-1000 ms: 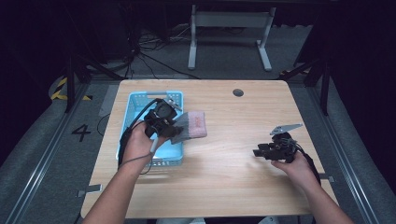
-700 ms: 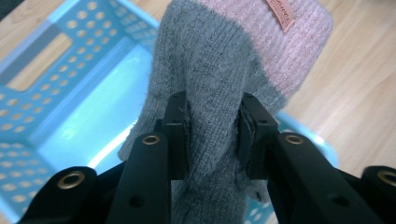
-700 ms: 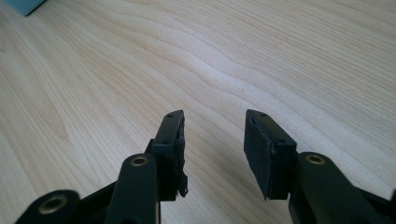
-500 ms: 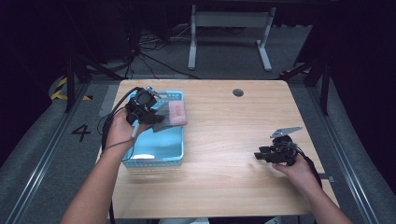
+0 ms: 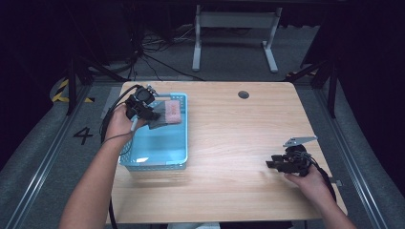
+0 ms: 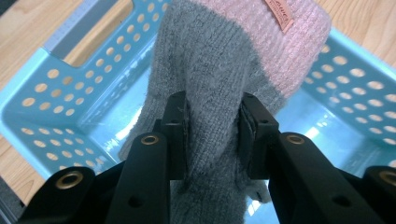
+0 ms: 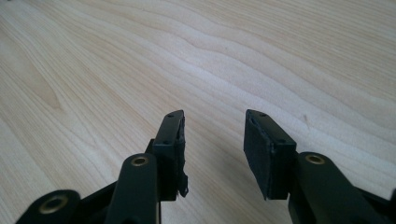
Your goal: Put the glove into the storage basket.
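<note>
Left claw (image 6: 212, 135) clenched on grey-and-pink knit sock (image 6: 233, 60), held above blue basket's (image 5: 157, 164) far end, right claw (image 7: 212, 151) released, low over bare counter (image 5: 229, 133) beside basket.

A light wooden surface (image 5: 229, 143) fills the frame's centre, a round grommet (image 5: 243, 94) near its far edge. Dark grey floor (image 5: 43, 143) surrounds it; cables (image 5: 157, 57) and a white frame (image 5: 234, 28) lie at the top, yellow-black tape (image 5: 62, 90) at left.
</note>
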### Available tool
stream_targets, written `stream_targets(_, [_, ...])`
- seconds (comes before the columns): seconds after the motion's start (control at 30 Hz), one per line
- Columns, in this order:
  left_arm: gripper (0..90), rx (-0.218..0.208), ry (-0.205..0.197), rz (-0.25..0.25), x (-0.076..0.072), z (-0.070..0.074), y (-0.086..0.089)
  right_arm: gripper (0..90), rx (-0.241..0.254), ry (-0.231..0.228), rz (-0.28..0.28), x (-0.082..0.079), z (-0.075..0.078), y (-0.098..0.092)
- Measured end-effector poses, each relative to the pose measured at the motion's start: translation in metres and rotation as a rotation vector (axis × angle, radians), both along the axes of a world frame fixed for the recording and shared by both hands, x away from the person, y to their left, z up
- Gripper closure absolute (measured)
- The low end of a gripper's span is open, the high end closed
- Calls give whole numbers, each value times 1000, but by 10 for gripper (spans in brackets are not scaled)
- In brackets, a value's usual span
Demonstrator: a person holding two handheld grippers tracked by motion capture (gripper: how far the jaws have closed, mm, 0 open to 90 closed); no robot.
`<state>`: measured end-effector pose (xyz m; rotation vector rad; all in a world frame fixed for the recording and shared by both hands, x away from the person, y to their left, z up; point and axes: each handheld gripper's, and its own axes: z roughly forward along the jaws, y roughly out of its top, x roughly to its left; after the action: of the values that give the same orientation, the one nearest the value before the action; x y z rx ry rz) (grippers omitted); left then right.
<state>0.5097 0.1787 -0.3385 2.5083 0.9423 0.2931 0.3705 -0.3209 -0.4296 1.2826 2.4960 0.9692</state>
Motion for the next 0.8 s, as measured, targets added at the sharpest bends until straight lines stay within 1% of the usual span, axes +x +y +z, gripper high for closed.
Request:
stream_targets(0.13, [679, 0, 36, -2, 13, -12, 2, 585, -2, 2, -15, -4, -1, -1])
stream_targets(0.23, [678, 39, 69, -4, 21, -24, -2, 582, -6, 3, -21, -7, -1, -1])
stream_targets(0.27, [677, 39, 69, -4, 21, -24, -2, 582, -7, 0, -22, -7, -1, -1])
stream_targets(0.3, [677, 58, 88, -6, 26, -30, -4, 582, -9, -1, -23, -8, 0, -1])
stream_targets(0.33, [677, 59, 94, -5, 28, -33, -5, 582, -8, -1, -23, -8, 0, -1])
stream_targets(0.37, [676, 66, 102, -6, 30, -36, -7, 580, -10, 1, -28, -9, -1, -1])
stream_targets(0.43, [675, 82, 106, -12, 33, -40, -10, 580, -13, 4, -29, -9, -2, -2])
stream_targets(0.57, [669, 115, 135, -29, 40, -50, -15, 578, -12, 12, -38, -12, -4, -4])
stream_targets(0.63, [666, 119, 143, -33, 43, -54, -17, 578, -9, 16, -39, -15, -5, -4])
stream_targets(0.67, [663, 113, 150, -30, 44, -56, -17, 579, -14, 13, -38, -16, -5, -5])
stream_targets(0.73, [658, 129, 157, -38, 47, -59, -18, 577, -16, 5, -44, -19, -5, -6])
stream_targets(0.8, [651, 127, 169, -40, 49, -62, -19, 568, -12, 2, -49, -20, -4, -8])
